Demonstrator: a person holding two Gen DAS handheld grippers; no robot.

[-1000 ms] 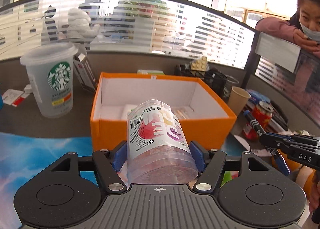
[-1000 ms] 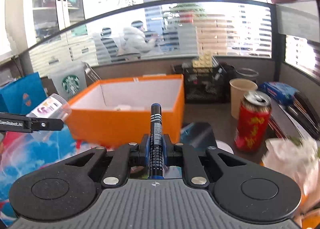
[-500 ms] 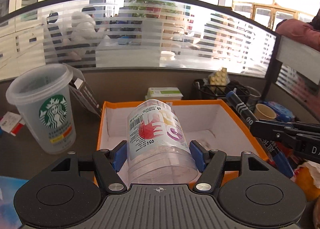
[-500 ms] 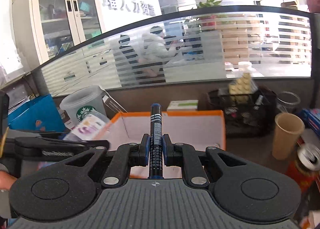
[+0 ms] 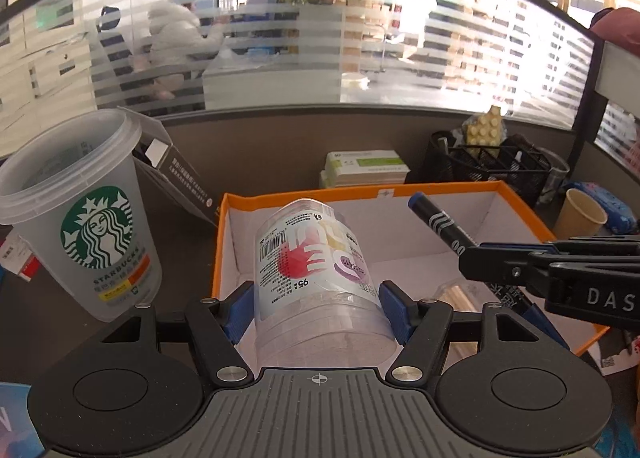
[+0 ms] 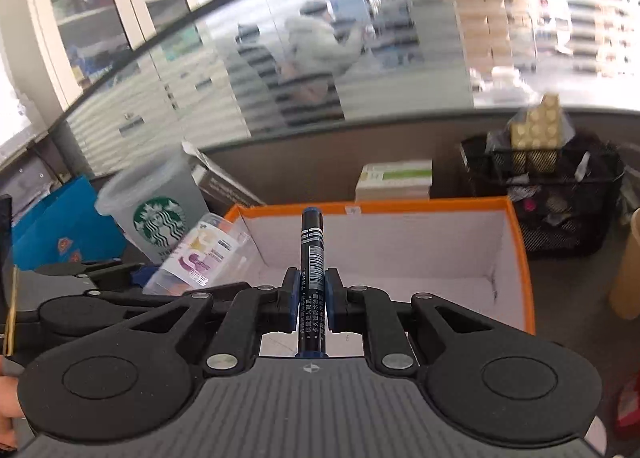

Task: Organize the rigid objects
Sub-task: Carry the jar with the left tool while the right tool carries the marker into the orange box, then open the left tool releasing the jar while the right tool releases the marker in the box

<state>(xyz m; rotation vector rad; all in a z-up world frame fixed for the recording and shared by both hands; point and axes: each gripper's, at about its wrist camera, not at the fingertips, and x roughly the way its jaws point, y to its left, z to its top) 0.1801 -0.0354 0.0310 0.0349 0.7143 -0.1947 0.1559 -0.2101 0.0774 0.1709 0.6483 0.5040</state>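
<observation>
My left gripper (image 5: 316, 308) is shut on a clear plastic jar with a pink and white label (image 5: 316, 270) and holds it over the left part of the open orange box (image 5: 520, 198). My right gripper (image 6: 311, 298) is shut on a black and blue marker (image 6: 311, 258), which points over the box's white inside (image 6: 380, 254). In the left wrist view the marker (image 5: 440, 222) and the right gripper (image 5: 552, 270) reach in from the right above the box. The jar (image 6: 200, 254) shows at the box's left edge in the right wrist view.
A frosted Starbucks cup (image 5: 80, 218) stands left of the box. A small wrapped item (image 5: 456, 294) lies on the box floor. A stack of flat packs (image 5: 364, 168) and a black mesh basket (image 5: 488, 166) stand behind it; a paper cup (image 5: 580, 214) is at right.
Both grippers have risen and moved forward over the orange box, so I now look down into it. The jar and the marker stay gripped.
</observation>
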